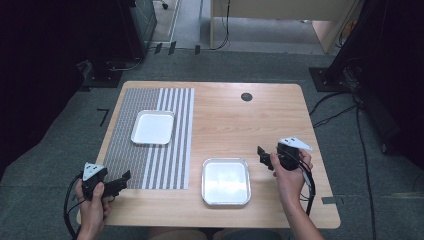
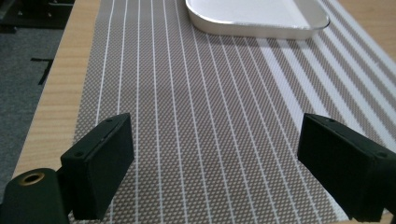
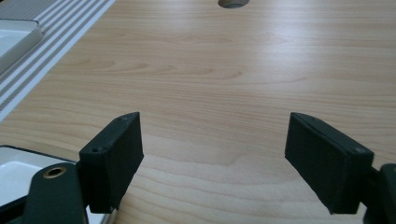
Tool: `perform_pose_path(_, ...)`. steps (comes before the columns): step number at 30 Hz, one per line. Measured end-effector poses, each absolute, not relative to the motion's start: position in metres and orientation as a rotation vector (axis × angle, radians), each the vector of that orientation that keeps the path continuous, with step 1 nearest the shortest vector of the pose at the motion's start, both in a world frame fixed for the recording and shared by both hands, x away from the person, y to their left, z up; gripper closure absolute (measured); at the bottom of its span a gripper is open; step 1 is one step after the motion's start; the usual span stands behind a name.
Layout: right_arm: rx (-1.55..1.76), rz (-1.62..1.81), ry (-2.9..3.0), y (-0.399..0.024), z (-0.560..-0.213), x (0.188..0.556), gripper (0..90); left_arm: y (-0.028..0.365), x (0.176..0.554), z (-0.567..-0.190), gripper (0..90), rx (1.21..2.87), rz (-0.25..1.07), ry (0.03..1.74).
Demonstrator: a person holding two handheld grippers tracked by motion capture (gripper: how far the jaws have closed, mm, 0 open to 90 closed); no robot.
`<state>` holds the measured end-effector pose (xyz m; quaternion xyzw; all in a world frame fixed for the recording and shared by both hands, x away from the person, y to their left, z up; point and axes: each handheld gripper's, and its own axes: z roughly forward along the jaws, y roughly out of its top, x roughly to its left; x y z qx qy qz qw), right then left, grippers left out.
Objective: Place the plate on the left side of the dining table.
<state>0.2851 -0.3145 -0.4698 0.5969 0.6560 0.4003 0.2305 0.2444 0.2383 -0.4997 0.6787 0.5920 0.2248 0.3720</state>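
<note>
My left gripper point(image 1: 122, 181) is held at the table's near left corner, over the front edge of a striped grey-and-white placemat point(image 1: 150, 137). In the left gripper view its jaws stand wide apart, open point(image 2: 215, 163), with bare placemat point(image 2: 210, 107) between them and a white tray point(image 2: 257, 16) farther ahead. My right gripper point(image 1: 262, 156) hovers at the right side of the table, open point(image 3: 212, 158) over bare wood point(image 3: 233, 79). A silver tray point(image 1: 226, 181) lies just to its left, and that tray's corner point(image 3: 14, 172) sits beside the left jaw.
The white tray point(image 1: 153, 127) rests on the placemat at the left. A round cable hole point(image 1: 246, 97) sits near the table's far edge. Both trays hold nothing. Cables and dark equipment stands lie on the floor around the table.
</note>
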Motion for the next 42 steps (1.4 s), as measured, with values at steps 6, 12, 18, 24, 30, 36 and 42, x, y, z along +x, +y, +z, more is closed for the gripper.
perform_pose_path(6,1.666,1.079,1.784,-0.33,-0.475,0.278,19.7,0.244,0.24,-0.506,10.7,1.764,0.585,1.535)
perform_pose_path(12,1.684,1.052,1.773,-0.345,-0.483,0.269,19.8,0.25,0.234,-0.509,10.7,1.777,0.598,1.551)
perform_pose_path(18,1.72,1.038,1.753,-0.36,-0.49,0.259,19.8,0.253,0.231,-0.509,10.7,1.789,0.614,1.553)
perform_pose_path(24,1.755,1.025,1.725,-0.379,-0.498,0.246,19.8,0.255,0.231,-0.511,10.8,1.8,0.613,1.559)
perform_pose_path(30,1.782,0.985,1.71,-0.398,-0.506,0.233,20.1,0.254,0.232,-0.514,10.8,1.825,0.608,1.554)
perform_pose_path(36,1.791,0.946,1.709,-0.412,-0.513,0.219,20.2,0.251,0.231,-0.516,10.9,1.848,0.631,1.546)
perform_pose_path(42,1.794,0.915,1.705,-0.42,-0.516,0.206,20.3,0.247,0.23,-0.517,11.6,1.876,0.67,1.541)
